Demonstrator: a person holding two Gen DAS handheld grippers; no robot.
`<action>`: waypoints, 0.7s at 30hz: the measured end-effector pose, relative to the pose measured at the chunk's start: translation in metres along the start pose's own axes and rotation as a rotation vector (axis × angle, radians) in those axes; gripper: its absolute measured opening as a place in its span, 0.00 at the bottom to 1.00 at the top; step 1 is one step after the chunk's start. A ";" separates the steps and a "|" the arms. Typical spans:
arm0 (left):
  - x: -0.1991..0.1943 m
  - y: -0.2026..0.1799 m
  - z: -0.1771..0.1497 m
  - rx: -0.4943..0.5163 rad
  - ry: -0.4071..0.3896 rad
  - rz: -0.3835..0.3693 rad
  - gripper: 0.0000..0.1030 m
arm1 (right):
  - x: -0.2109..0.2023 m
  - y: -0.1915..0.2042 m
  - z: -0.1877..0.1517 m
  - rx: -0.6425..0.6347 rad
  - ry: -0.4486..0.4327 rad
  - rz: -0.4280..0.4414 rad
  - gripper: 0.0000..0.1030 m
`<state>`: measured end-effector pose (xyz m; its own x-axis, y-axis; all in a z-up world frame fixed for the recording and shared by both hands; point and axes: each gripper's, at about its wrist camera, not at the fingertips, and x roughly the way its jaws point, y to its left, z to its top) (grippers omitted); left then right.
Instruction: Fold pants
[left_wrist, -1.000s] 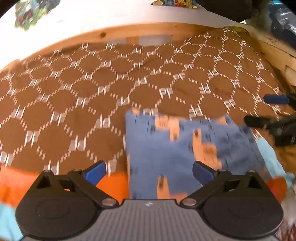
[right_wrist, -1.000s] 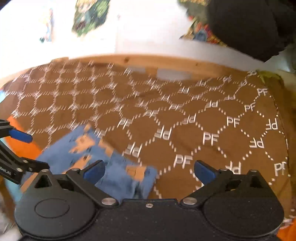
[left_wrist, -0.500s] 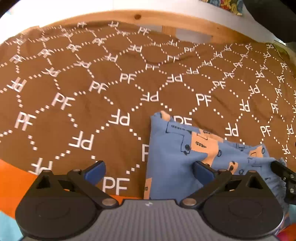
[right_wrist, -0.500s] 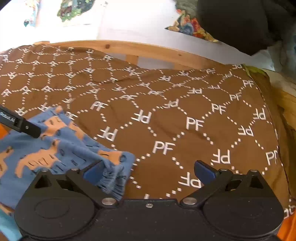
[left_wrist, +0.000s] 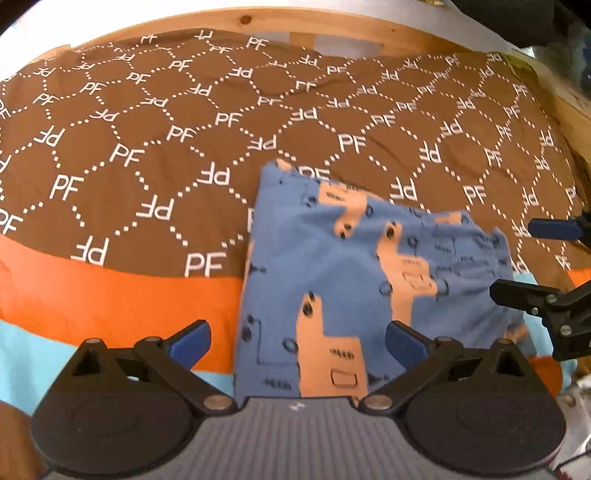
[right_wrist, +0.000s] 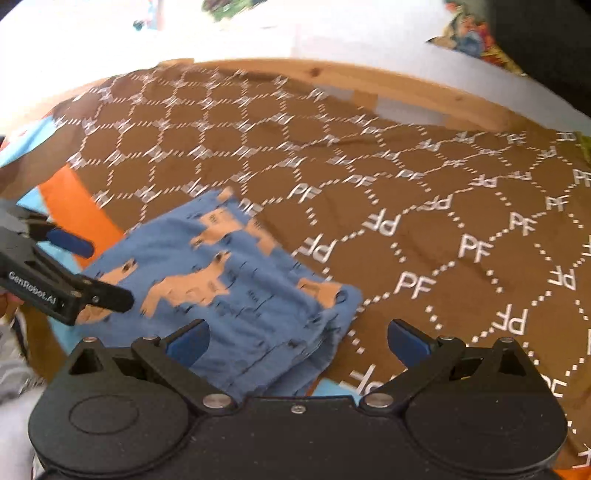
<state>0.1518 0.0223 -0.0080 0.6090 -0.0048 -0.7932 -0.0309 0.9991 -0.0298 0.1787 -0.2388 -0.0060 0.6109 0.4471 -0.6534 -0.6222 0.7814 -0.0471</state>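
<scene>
The blue pants (left_wrist: 354, 280) with orange truck prints lie folded into a compact rectangle on the brown bedspread (left_wrist: 184, 122), near its front edge. My left gripper (left_wrist: 297, 341) hovers open over the near left part of the fold, holding nothing. In the right wrist view the same pants (right_wrist: 236, 288) sit left of centre, their layered edge facing the camera. My right gripper (right_wrist: 297, 338) stands open just above the right corner, empty. Each gripper shows at the side of the other's view.
The brown "PF" patterned bedspread covers a bed with a wooden frame (left_wrist: 332, 29) at the back. An orange band (left_wrist: 110, 299) and light blue band run along the near edge. A dark garment (right_wrist: 546, 44) hangs at the back right.
Both grippers have pulled back and up from the pants. The right gripper no longer touches the cloth edge. The pants lie flatter and still.
</scene>
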 end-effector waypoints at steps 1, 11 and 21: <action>0.000 -0.001 -0.002 0.005 0.005 -0.001 1.00 | 0.001 0.002 -0.001 -0.015 0.017 0.007 0.99; 0.006 0.007 -0.017 -0.044 0.039 -0.021 1.00 | 0.013 0.007 -0.013 -0.079 0.152 0.082 0.99; 0.005 0.009 -0.020 -0.046 0.030 -0.026 1.00 | 0.002 -0.008 -0.006 0.012 0.088 0.109 0.99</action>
<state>0.1390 0.0308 -0.0243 0.5864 -0.0326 -0.8094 -0.0526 0.9956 -0.0781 0.1819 -0.2475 -0.0114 0.4948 0.4899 -0.7177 -0.6760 0.7360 0.0363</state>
